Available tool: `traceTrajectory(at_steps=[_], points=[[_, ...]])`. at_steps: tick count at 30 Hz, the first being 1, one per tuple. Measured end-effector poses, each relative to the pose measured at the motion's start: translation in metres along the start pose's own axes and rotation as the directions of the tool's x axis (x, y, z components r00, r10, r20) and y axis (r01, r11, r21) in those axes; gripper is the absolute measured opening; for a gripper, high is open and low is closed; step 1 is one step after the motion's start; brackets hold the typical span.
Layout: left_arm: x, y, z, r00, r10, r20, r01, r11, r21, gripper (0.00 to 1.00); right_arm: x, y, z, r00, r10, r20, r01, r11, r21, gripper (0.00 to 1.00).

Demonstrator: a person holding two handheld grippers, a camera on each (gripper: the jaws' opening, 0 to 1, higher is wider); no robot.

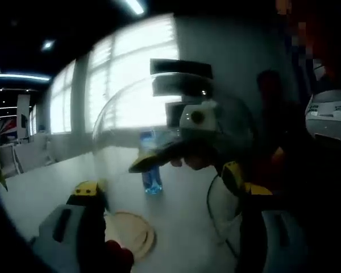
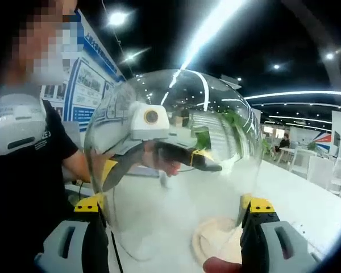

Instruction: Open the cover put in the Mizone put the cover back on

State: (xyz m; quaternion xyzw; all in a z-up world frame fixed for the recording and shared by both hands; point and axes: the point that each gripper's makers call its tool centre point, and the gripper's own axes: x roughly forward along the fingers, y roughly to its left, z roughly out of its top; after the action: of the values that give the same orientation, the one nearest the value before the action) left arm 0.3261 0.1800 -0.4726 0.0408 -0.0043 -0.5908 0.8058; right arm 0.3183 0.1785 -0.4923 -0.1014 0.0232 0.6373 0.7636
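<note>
i have the clear dome cover (image 2: 176,165) lifted off the round wooden base (image 1: 131,233), and it looks pinched at its rim from both sides: my left gripper (image 1: 170,196) and my right gripper (image 2: 173,207) each have jaws spread around the wall. beyond, the blue mizone bottle (image 1: 151,165) stands upright on the white surface (image 1: 45,187), apart from the base. i judge the smooth wall could slip if either grip eases, dropping it onto the bottle.

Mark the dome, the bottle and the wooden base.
dome (image 2: 176,165), right gripper view, front wall
bottle (image 1: 151,170), left gripper view, body
wooden base (image 1: 133,233), left gripper view, top face
</note>
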Motion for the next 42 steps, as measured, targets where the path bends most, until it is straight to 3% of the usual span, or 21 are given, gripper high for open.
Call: traceTrajectory(at_steps=[16, 25, 30, 42], points=[[-0.001, -0.014, 0.000, 0.999, 0.018, -0.026, -0.018, 1.000, -0.010, 0.85, -0.004, 0.013, 0.000, 1.000, 0.013, 0.009, -0.013, 1.000, 0.008, 0.90], [-0.006, -0.025, 0.001, 1.000, 0.020, 0.000, -0.020, 1.000, -0.016, 0.85, -0.006, 0.025, 0.003, 1.000, 0.012, 0.023, -0.012, 1.000, 0.010, 0.90], [-0.008, -0.030, 0.001, 1.000, 0.012, -0.015, -0.012, 1.000, -0.014, 0.85, -0.006, 0.031, 0.004, 1.000, 0.007, 0.026, -0.007, 1.000, 0.011, 0.90], [-0.012, -0.035, -0.004, 1.000, 0.009, 0.002, -0.009, 0.997, -0.083, 0.85, -0.005, 0.038, 0.000, 0.999, 0.016, 0.038, -0.020, 0.995, 0.093, 0.90]])
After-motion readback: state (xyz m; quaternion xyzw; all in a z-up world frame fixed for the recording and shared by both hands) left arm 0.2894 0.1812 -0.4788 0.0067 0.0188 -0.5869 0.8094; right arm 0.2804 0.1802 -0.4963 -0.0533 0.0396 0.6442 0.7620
